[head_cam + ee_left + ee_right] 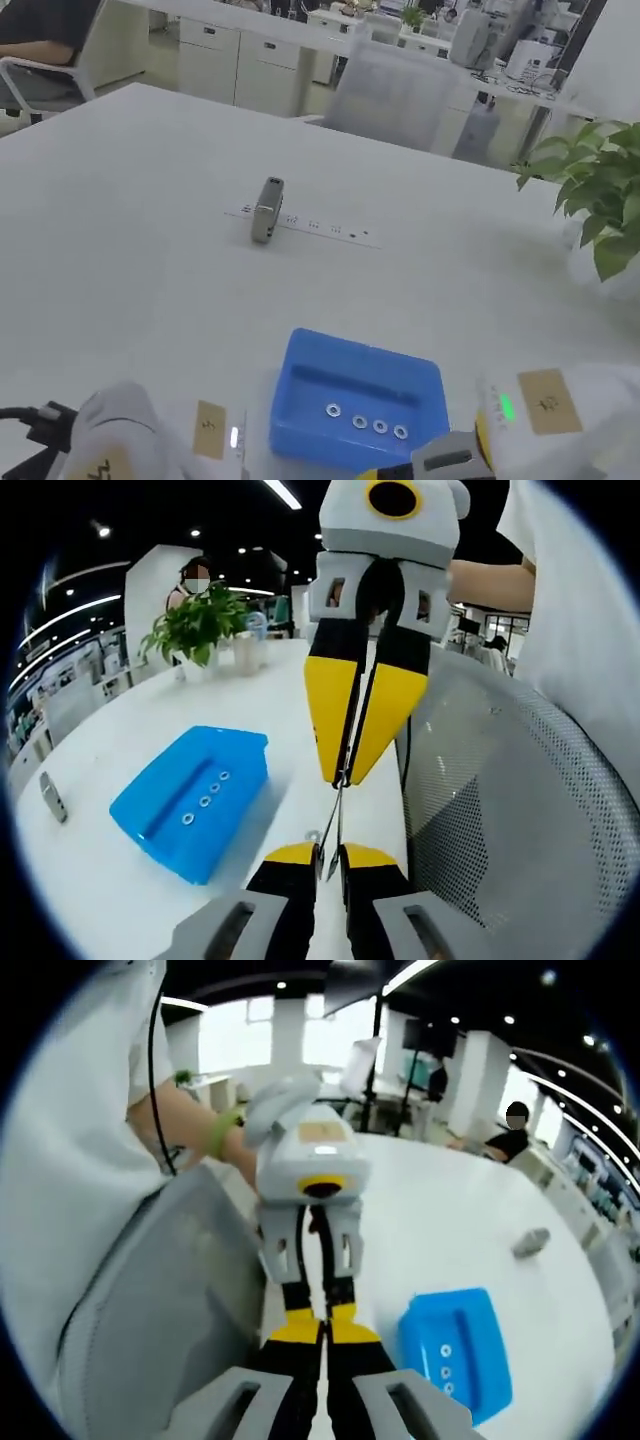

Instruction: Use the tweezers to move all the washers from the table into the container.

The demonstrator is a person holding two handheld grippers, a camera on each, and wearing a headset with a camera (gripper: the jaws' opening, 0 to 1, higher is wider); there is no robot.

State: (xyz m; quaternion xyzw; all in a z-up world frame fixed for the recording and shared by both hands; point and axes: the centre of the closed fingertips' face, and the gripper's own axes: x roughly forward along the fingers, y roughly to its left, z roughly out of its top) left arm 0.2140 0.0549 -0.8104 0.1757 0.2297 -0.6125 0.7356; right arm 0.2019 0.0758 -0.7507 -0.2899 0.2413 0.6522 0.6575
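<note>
A: Where are the small silver ring washers?

B: Four of them lie in a row inside the blue plastic box-shaped container. In the head view it sits low in the middle, on the big white worktop.

A: And the thin silver metal tweezers?

B: In the left gripper view they are just below the middle. They run between the two claws.

A: What is the left claw doing?

B: It comes up from the bottom of that view. Its short yellow tips are pressed in on the lower end of the tweezers.

A: And the right claw?

B: It points down from the top of the same view, nose to nose with the left claw. Its long yellow jaws are squeezed together on the top end of the tweezers.

A: Is the container close to the claws?

B: No. It lies in the lower left of the left gripper view, well apart from them.

A: What else is on the worktop?

B: A small grey metal block stands near the middle of the head view, far behind the container. A leafy green plant shows at the right edge.
</note>
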